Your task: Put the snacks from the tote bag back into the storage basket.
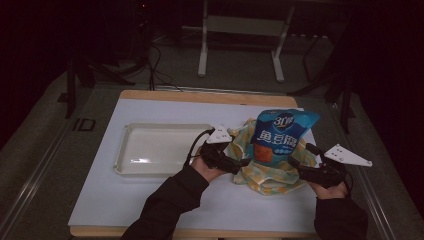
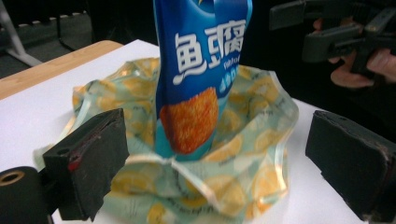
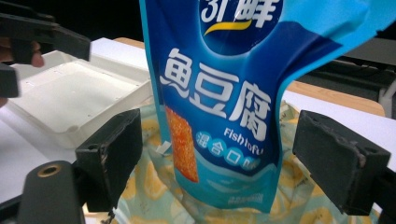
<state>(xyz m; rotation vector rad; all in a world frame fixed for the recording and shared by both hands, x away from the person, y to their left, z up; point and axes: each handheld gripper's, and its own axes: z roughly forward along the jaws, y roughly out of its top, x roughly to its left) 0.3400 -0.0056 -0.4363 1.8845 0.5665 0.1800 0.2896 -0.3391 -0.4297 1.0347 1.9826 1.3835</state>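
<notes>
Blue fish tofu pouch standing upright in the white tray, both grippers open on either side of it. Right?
Not quite. The blue fish tofu pouch stands upright in the yellow-patterned bag on the table, not in the white tray, which lies to the left of it, as the high view shows. The left gripper and right gripper are indeed open on either side of it.

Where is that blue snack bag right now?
In the high view the blue snack bag stands upright on the table's right half, in a yellow-patterned bag, between the left gripper and right gripper, right of the white tray.
</notes>
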